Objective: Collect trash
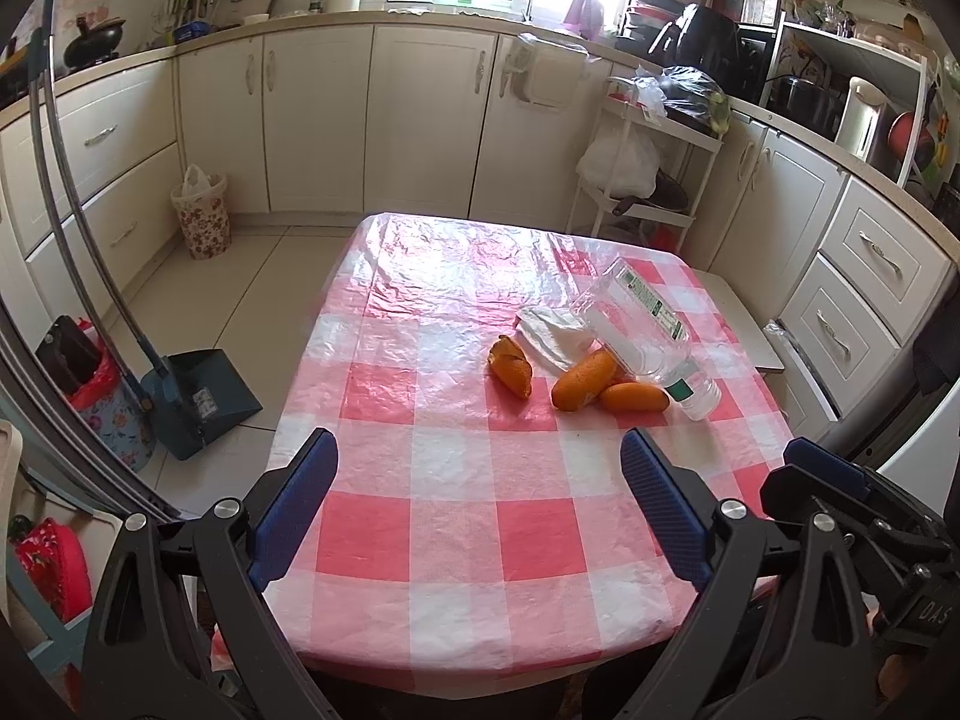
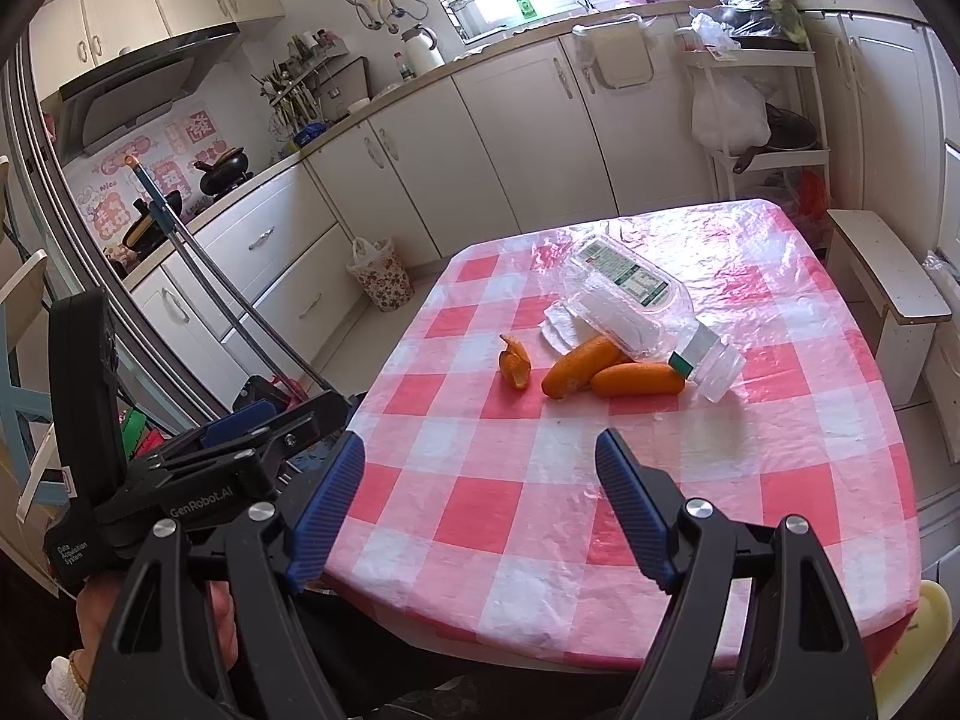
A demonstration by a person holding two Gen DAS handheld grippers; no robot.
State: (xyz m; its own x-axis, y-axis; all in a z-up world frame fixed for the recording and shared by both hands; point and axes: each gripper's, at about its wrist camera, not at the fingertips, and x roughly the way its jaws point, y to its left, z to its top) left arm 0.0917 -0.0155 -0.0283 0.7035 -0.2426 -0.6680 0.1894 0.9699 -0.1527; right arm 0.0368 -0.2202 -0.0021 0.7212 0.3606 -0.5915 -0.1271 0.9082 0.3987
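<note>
On the red-and-white checked table (image 1: 450,510) (image 2: 540,510) lie several pieces of orange peel (image 1: 583,381) (image 2: 579,366), one smaller piece (image 1: 511,366) (image 2: 516,363) apart to the left. A crumpled white tissue (image 1: 549,333) (image 2: 561,327) lies behind them. An empty clear plastic bottle (image 1: 645,330) (image 2: 642,312) lies on its side over the tissue, its mouth toward me. My left gripper (image 1: 480,450) is open and empty above the table's near edge. My right gripper (image 2: 480,450) is open and empty, short of the peel.
A floral waste bin (image 1: 201,213) (image 2: 381,273) with a white liner stands on the floor by the far cabinets. A blue dustpan (image 1: 201,402) with a long handle stands left of the table. A white rack (image 1: 648,174) and a bench (image 2: 888,276) stand right.
</note>
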